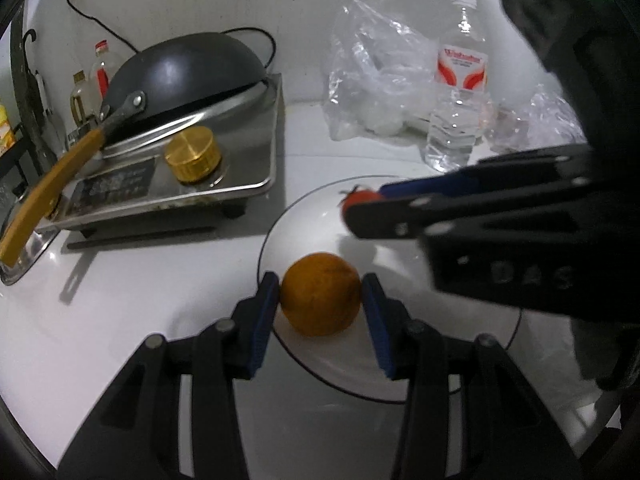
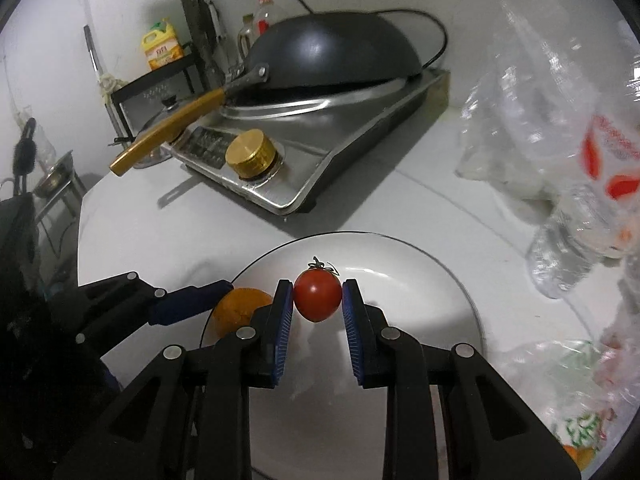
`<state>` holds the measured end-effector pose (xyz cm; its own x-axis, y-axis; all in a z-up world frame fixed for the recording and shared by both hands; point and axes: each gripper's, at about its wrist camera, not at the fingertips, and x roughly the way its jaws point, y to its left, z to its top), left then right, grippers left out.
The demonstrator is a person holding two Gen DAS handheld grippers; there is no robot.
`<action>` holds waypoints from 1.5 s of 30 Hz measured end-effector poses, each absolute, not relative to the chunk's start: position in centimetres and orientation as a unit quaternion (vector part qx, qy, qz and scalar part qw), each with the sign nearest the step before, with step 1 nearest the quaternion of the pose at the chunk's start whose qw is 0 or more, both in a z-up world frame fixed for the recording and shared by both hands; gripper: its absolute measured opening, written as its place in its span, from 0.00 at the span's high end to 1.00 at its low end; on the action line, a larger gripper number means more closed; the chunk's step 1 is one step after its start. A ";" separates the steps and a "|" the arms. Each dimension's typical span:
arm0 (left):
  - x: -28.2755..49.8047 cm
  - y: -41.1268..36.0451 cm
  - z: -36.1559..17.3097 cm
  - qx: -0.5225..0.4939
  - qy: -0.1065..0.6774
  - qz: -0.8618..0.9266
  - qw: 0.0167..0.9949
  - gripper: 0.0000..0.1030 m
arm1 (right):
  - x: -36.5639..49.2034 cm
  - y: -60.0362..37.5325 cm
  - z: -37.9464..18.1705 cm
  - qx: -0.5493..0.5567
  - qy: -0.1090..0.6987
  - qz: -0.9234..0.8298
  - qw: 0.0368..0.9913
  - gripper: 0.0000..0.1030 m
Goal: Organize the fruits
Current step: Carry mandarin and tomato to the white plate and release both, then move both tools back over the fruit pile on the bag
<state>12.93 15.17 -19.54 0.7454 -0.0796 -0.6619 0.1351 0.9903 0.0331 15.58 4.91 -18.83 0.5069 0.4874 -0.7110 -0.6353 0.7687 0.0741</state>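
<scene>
Orange fruit (image 1: 319, 294), red tomato (image 2: 317, 296), white black-rimmed plate (image 2: 420, 280).

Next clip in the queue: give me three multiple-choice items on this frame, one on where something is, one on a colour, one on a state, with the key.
1. Where is the orange?
A. on the white plate
B. inside the wok
C. beside the water bottle

2. What colour is the stove knob?
A. red
B. gold
C. blue

3. What is the right claw doing?
A. hanging open and holding nothing
B. gripping the bottle cap
C. closed on the small tomato

Key:
1. A, it sits inside the plate's dark rim, between the fingers of the left claw.
2. B, the knob is a shiny gold in both views.
3. C, both blue pads press against the tomato's sides.
</scene>
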 end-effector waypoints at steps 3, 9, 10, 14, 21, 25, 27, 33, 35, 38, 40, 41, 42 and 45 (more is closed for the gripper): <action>13.3 15.4 -19.7 0.033 0.357 -0.063 0.931 0.57 | 16.4 5.7 -19.6 -0.097 0.390 0.329 0.855 0.74; 13.6 15.6 -19.7 0.027 0.359 -0.069 0.930 0.57 | 17.3 6.1 -20.2 -0.092 0.404 0.328 0.849 0.74; 13.7 15.6 -19.6 0.027 0.359 -0.069 0.930 0.57 | 17.4 6.1 -20.2 -0.091 0.406 0.328 0.848 0.74; 13.6 15.7 -19.5 0.022 0.363 -0.069 0.929 0.57 | 17.6 6.1 -20.2 -0.087 0.411 0.328 0.846 0.72; 12.7 15.3 -18.6 0.028 0.354 -0.063 0.933 0.56 | 16.1 5.1 -18.7 -0.088 0.390 0.320 0.859 0.66; 11.8 14.6 -17.6 0.027 0.341 -0.060 0.938 0.51 | 14.6 3.7 -17.5 -0.081 0.377 0.317 0.867 0.66; 11.2 14.1 -17.2 0.021 0.338 -0.058 0.939 0.50 | 13.9 2.8 -16.8 -0.077 0.368 0.315 0.871 0.66; 9.2 11.6 -15.7 0.026 0.324 -0.065 0.943 0.50 | 12.0 -0.9 -15.4 -0.057 0.351 0.306 0.883 0.66; 8.7 11.0 -15.4 0.021 0.325 -0.066 0.943 0.50 | 11.2 -2.1 -14.9 -0.054 0.345 0.299 0.888 0.65; 8.1 10.1 -15.2 0.013 0.326 -0.066 0.943 0.50 | 10.0 -3.5 -14.3 -0.052 0.334 0.292 0.895 0.65; 7.7 9.5 -15.0 0.014 0.328 -0.067 0.942 0.50 | 9.3 -4.5 -13.8 -0.049 0.327 0.288 0.899 0.65; 7.5 9.1 -14.9 0.016 0.328 -0.068 0.942 0.50 | 8.9 -4.9 -13.7 -0.049 0.324 0.286 0.901 0.65; 7.3 8.8 -14.8 0.018 0.326 -0.068 0.943 0.50 | 8.5 -5.4 -13.5 -0.048 0.321 0.284 0.902 0.65; 6.8 7.9 -14.4 0.018 0.323 -0.068 0.944 0.49 | 7.5 -6.5 -13.2 -0.049 0.313 0.281 0.906 0.65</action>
